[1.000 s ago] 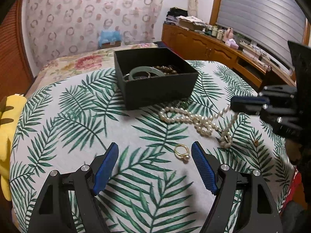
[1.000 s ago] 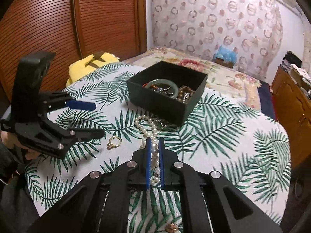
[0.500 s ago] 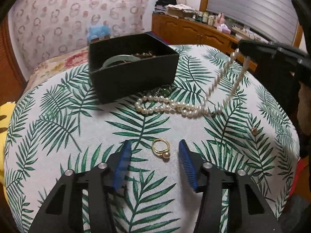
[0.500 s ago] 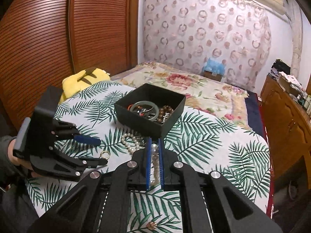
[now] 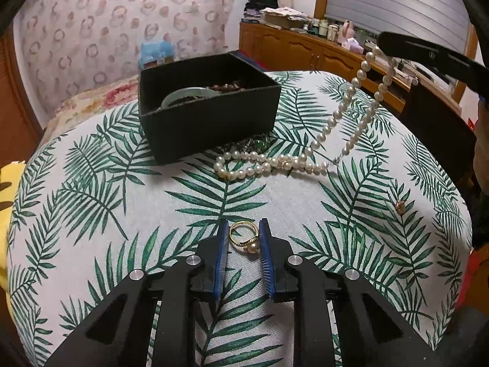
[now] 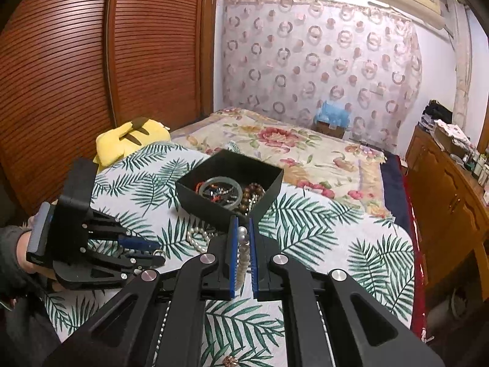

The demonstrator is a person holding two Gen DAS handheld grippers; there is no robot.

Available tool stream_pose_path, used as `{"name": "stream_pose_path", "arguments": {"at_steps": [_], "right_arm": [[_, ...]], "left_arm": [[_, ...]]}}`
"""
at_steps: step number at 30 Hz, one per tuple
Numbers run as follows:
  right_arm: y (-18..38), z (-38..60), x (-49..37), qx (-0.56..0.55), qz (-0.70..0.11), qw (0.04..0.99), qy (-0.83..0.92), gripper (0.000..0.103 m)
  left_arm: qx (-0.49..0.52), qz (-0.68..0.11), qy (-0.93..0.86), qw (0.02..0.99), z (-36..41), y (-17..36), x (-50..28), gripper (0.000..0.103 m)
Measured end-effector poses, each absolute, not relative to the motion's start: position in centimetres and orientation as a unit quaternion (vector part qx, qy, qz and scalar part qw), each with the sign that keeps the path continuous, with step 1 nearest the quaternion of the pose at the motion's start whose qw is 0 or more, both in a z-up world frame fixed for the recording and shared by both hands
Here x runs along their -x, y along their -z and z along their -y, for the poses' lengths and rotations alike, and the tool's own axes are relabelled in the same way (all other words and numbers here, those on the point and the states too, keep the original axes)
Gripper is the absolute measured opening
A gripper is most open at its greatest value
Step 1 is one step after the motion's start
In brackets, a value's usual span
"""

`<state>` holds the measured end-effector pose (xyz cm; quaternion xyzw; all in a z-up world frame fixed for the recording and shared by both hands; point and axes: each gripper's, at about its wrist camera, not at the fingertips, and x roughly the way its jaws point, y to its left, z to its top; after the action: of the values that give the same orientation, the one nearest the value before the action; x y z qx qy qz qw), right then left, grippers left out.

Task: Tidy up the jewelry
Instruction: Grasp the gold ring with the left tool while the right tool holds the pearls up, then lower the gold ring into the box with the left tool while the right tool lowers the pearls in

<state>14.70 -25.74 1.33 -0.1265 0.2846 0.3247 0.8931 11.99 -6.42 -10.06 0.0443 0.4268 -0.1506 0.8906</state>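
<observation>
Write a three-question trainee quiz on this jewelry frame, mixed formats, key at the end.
1. True or false: the pearl necklace lies wholly flat on the leaf-print cloth.
2. Multiple choice: what sits between the fingers of the left gripper? A) a jade bangle B) a gold ring with a pearl C) a brown bead
3. Fill in: the green bangle lies inside the ______.

Key
1. False. The right gripper is shut on one end and holds it up; the rest trails on the cloth.
2. B. The jaws have just been closing around it; the right pad appears to touch the pearl, while the left pad's contact is unclear.
3. Black box.
</observation>
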Motion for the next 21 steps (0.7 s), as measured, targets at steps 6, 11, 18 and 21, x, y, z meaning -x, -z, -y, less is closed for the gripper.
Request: {"name": "stream_pose_path", "arguments": {"at_steps": [6,11,18,21], "right_arm": [[-3.8,24.7,-14.7,0.142,-0.262,0.897,-0.327,0.008],[-6.0,24.3,-15.5,0.134,-0.251,0.899,-0.331,0.008],[-9.4,23.8,-16.3,0.137,-0.228,0.904,-0.335,0.008],[-10.7,23.5,-16.9,0.139,-0.217,0.906,-0.336,0.008]], "left_arm": [[-0.036,-0.403,0.147,0.903,5.7,7.8,-12.1,0.019],[-0.030,-0.380,0.147,0.913,5.2,5.1,-12.7,0.019],[-0.028,-0.352,0.143,0.925,4.6,1.5,-14.2,0.019],[-0.029,-0.345,0.141,0.928,4.5,0.7,-15.1,0.019]]}}
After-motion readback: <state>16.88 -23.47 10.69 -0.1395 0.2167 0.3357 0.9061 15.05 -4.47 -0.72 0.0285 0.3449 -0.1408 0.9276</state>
